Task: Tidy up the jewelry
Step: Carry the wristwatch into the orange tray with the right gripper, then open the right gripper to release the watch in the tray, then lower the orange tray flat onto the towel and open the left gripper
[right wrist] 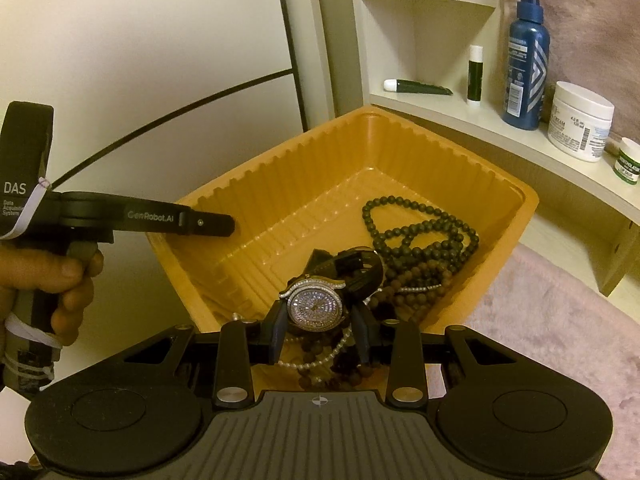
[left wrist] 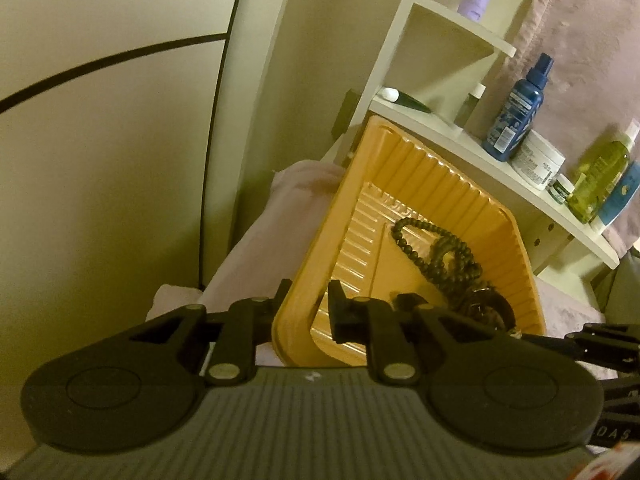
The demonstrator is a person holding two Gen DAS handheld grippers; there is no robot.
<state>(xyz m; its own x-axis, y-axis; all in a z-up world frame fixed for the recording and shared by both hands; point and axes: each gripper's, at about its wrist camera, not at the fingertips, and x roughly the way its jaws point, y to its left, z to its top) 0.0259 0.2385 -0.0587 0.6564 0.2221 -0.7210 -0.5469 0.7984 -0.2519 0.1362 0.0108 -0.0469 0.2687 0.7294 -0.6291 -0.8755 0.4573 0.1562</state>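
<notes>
My right gripper [right wrist: 320, 330] has its fingers either side of the watch [right wrist: 317, 307], pads right up against the sparkly case; looks clamped on it, though the watch is still down in the tray [right wrist: 516, 216] on top of the pile; strap [right wrist: 352, 270] curls up behind the dial. My left gripper [left wrist: 308, 308] is pinched on the tray's near wall, one finger outside, the other finger [left wrist: 340, 312] inside; from the right camera you see it coming in level from the left with my hand [right wrist: 60, 284] wrapped round the grip, fingertip over the tray's left rim.

Inside the tray: black beads [right wrist: 420, 232] looped toward the far right side, brown beads [right wrist: 416, 284] heaped just right of the watch, a thin sparkly chain [right wrist: 320, 360] trailing under my right fingers.

Tray sits on a pinkish fuzzy cover [right wrist: 560, 320], tucked against a white shelf [right wrist: 520, 148]; on it a blue spray bottle [right wrist: 524, 60], white jar [right wrist: 580, 120], small green jar [right wrist: 627, 162], lip balm [right wrist: 475, 74], a tube [right wrist: 420, 87] lying flat.
</notes>
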